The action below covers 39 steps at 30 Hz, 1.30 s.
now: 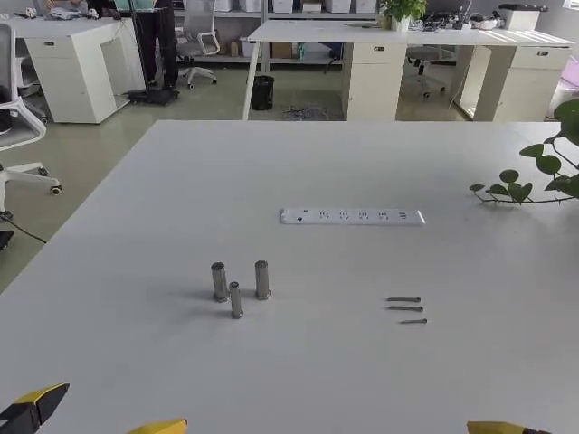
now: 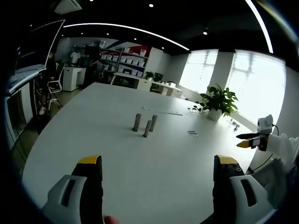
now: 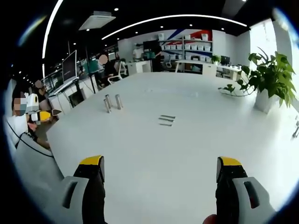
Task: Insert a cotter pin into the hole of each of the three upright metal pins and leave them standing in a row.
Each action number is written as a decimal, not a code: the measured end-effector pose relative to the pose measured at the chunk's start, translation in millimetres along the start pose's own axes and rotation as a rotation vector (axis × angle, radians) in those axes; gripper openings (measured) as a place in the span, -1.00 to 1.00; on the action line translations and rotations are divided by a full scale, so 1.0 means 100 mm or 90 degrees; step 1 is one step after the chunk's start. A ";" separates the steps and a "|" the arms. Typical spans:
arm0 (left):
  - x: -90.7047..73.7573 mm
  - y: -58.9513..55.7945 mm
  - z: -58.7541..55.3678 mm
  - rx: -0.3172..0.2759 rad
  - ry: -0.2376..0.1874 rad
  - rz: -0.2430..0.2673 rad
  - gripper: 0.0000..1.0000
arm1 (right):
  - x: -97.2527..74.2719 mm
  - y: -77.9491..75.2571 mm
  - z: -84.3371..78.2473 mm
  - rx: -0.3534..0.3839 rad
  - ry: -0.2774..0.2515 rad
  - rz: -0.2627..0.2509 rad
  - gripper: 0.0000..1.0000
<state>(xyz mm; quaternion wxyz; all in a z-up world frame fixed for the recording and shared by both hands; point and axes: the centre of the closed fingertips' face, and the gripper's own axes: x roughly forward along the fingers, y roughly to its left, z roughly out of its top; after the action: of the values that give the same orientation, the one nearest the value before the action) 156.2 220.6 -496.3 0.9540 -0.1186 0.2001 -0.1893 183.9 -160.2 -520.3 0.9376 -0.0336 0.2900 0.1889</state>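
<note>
We held the yellow-tipped left gripper and the matching right gripper low over the near edge of the white table, each with its jaws spread wide and nothing between them. In the head view the bottom edge cut their tips off. Farther out, three upright grey metal pins stood clustered; we could not make out their holes. Three thin cotter pins lay well apart to their right. Beyond lay a white power strip.
</note>
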 end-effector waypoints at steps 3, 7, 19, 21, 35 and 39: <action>0.00 0.00 0.00 0.000 0.000 0.001 0.99 | 0.00 0.00 0.00 0.002 0.000 0.000 0.97; 0.01 -0.01 -0.01 -0.004 0.000 -0.001 0.99 | -0.01 0.00 0.01 -0.001 -0.003 -0.004 0.97; 0.07 0.01 -0.03 0.001 0.005 -0.006 0.99 | 0.02 0.01 0.00 0.000 -0.001 0.001 0.89; 0.09 0.02 -0.03 0.002 0.007 -0.006 0.98 | 0.02 0.01 0.01 0.003 -0.002 0.001 0.90; 0.19 0.03 0.01 0.013 0.021 -0.019 0.98 | 0.04 0.01 0.07 -0.007 0.000 -0.004 0.89; 0.25 0.03 0.06 0.022 0.022 -0.021 0.98 | 0.03 0.00 0.07 -0.005 0.001 -0.007 0.88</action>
<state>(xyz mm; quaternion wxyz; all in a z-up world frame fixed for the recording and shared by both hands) 181.3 214.2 -500.1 0.9490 -0.1022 0.2109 -0.2108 190.4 -158.2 -516.5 0.9383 -0.0388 0.2896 0.1851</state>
